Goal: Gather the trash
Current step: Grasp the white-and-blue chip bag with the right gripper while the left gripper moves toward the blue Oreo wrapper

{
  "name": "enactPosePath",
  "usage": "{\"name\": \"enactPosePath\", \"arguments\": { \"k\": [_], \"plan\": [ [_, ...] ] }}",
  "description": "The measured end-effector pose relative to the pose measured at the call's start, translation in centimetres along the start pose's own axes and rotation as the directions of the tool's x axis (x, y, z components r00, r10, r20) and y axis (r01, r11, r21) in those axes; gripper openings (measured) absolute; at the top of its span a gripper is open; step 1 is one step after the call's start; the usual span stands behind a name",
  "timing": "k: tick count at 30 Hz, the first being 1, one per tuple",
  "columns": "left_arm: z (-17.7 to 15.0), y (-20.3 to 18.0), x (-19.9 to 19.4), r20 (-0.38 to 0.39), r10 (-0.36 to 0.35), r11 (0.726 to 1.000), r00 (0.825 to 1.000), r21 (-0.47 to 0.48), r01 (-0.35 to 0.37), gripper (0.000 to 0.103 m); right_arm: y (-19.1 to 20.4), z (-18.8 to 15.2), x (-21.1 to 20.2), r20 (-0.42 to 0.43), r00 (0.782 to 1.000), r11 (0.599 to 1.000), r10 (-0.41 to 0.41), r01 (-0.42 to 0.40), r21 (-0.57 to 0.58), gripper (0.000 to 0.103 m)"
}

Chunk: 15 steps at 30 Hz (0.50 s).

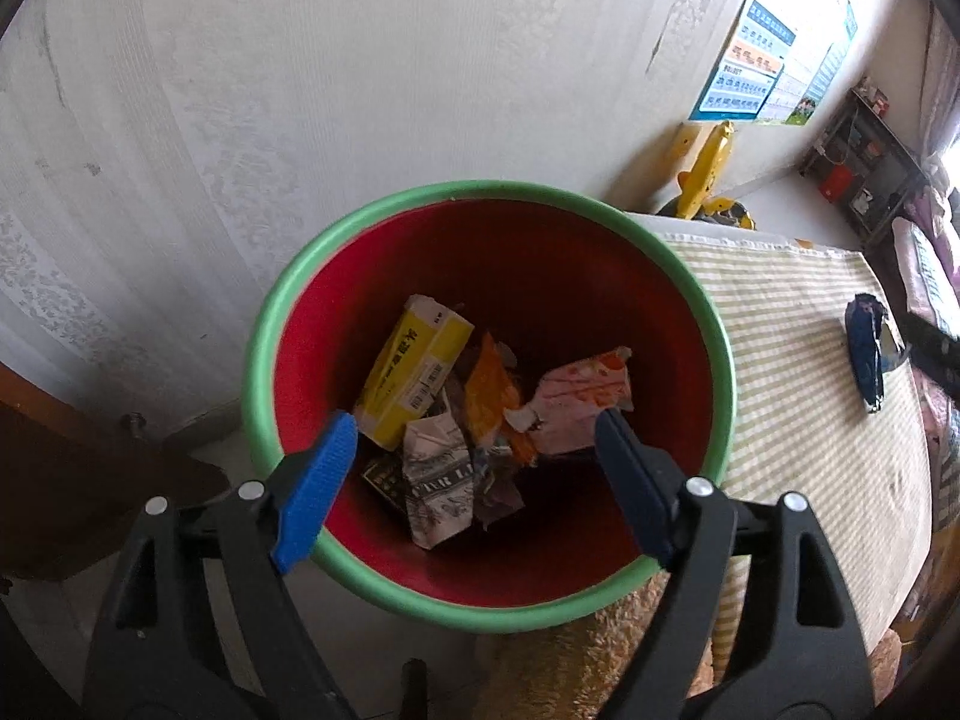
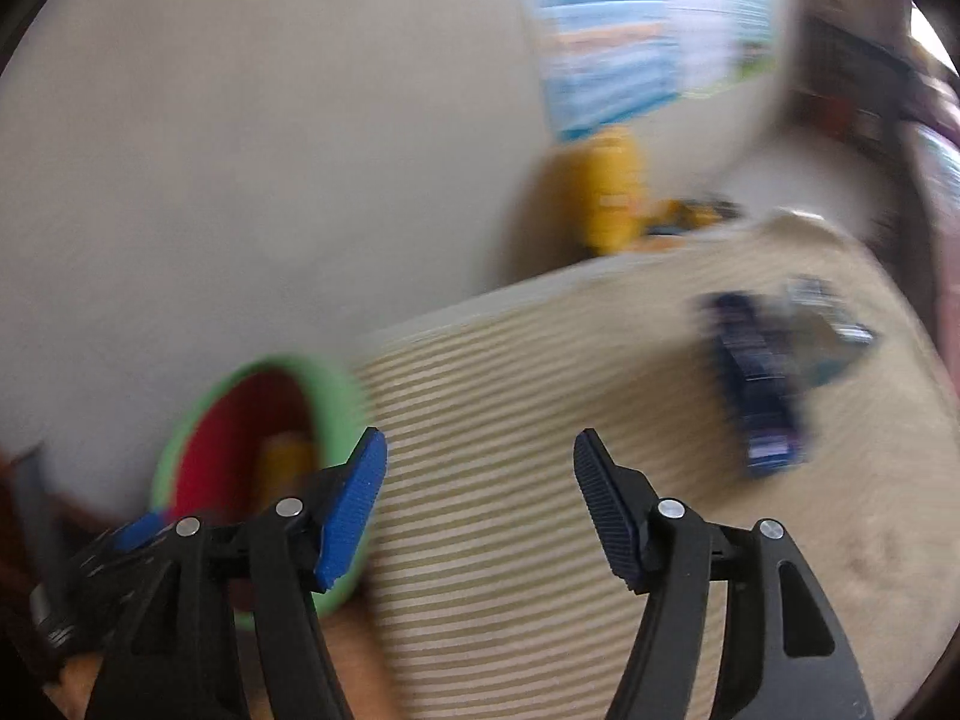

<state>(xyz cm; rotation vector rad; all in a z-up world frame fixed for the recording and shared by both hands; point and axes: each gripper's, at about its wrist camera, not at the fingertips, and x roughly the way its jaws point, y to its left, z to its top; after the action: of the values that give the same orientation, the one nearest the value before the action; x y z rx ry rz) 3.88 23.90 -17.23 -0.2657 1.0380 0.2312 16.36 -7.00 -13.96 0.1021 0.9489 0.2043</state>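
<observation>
Down in the bin, a red pail with a green rim standing on the floor against the pale wall, the collected trash lies in a heap: a yellow carton with its long axis running from lower left to upper right and a barcode on its near face, its dark characters too small to read; an orange wrapper beside it; a pink and white packet to the right; and a crumpled grey printed paper on which the letters "CTER L" can be made out. One piece remains outside, a dark blue wrapper lying on the striped green and cream cloth to the right of the bin, its long axis running near to far in the left wrist view; in the right wrist view the same blue wrapper is badly blurred and any print on it is unreadable. The left tool hovers over the bin mouth with its jaws spread wide and nothing between them. The right tool hangs above the striped cloth, jaws likewise apart and empty, with the bin at its left and the wrapper ahead to its right. A blue and orange poster hangs on the wall, its lettering illegible, with a yellow toy below it.
</observation>
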Motion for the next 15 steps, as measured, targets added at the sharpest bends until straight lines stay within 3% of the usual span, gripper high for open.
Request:
{"name": "enactPosePath", "arguments": {
  "k": [3, 8, 10, 13, 15],
  "plan": [
    [0.2, -1.2, 0.5, -0.009, 0.0, 1.0, 1.0, 0.014, 0.0, 0.079, -6.9, 2.4, 1.1, 0.013, 0.978, 0.978, -0.209, 0.208, 0.027, 0.067],
    [0.0, -4.1, 0.7, -0.017, 0.004, 0.997, 1.0, 0.074, -0.002, 0.079, -14.5, 5.3, 5.9, -0.113, 0.926, 0.932, -0.361, 0.363, 0.003, 0.069],
    [-0.2, -5.3, 0.6, -0.017, 0.008, 0.995, 1.0, 0.102, -0.007, 0.079, -15.7, 5.9, 7.8, -0.151, 0.919, 0.931, -0.363, 0.364, -0.022, 0.069],
    [-0.4, -7.4, 0.2, -0.013, 0.009, 0.989, 1.0, 0.147, -0.007, 0.079, -16.3, 6.1, 10.2, -0.193, 0.928, 0.948, -0.318, 0.317, -0.039, 0.069],
    [-0.4, -8.9, -0.1, -0.009, 0.01, 0.984, 1.0, 0.176, -0.009, 0.079, -16.6, 5.8, 11.3, -0.215, 0.932, 0.956, -0.291, 0.289, -0.044, 0.063]
  ]
}}
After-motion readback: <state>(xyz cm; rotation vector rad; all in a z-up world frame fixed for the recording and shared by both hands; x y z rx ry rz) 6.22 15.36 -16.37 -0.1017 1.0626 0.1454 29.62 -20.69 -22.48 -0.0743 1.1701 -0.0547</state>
